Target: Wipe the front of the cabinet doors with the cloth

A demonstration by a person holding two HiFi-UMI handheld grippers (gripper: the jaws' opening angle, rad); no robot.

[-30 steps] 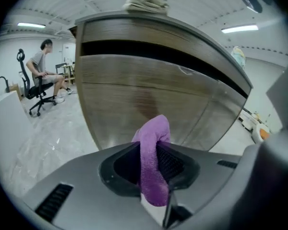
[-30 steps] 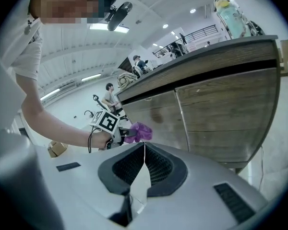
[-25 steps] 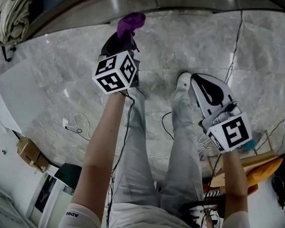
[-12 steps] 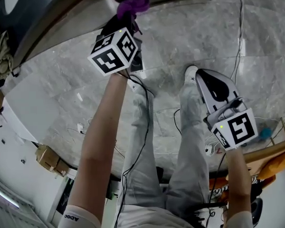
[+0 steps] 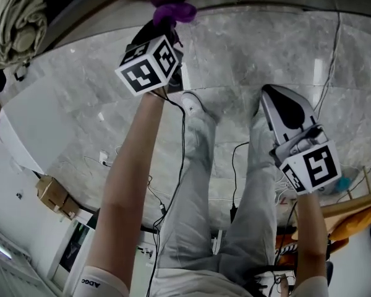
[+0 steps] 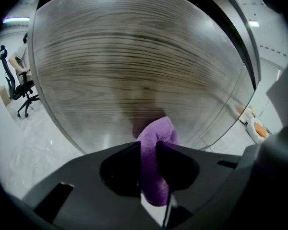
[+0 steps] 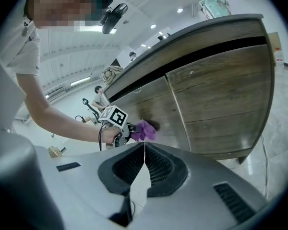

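Observation:
My left gripper point(image 5: 168, 25) is shut on a purple cloth point(image 5: 172, 10) and holds it up against the wood-grain cabinet door point(image 6: 134, 66). In the left gripper view the cloth point(image 6: 154, 147) sticks out between the dark jaws, its tip at the door's surface. The right gripper view shows the same cloth point(image 7: 145, 130) pressed to the left door point(image 7: 149, 110) of a curved cabinet, beside a second door point(image 7: 221, 99). My right gripper point(image 5: 283, 107) hangs lower at the right, away from the cabinet, shut with nothing in it point(image 7: 143, 153).
The person's legs and a white shoe point(image 5: 193, 107) stand on the grey marble floor point(image 5: 80, 110). Cables point(image 5: 235, 166) trail across the floor. A cardboard box point(image 5: 52, 197) lies at the left. An office chair point(image 6: 17, 92) stands far off at the left.
The left gripper with the cloth has moved up and a little right along the cabinet front. The feet have shifted. The right gripper has stayed low, drifting slightly right.

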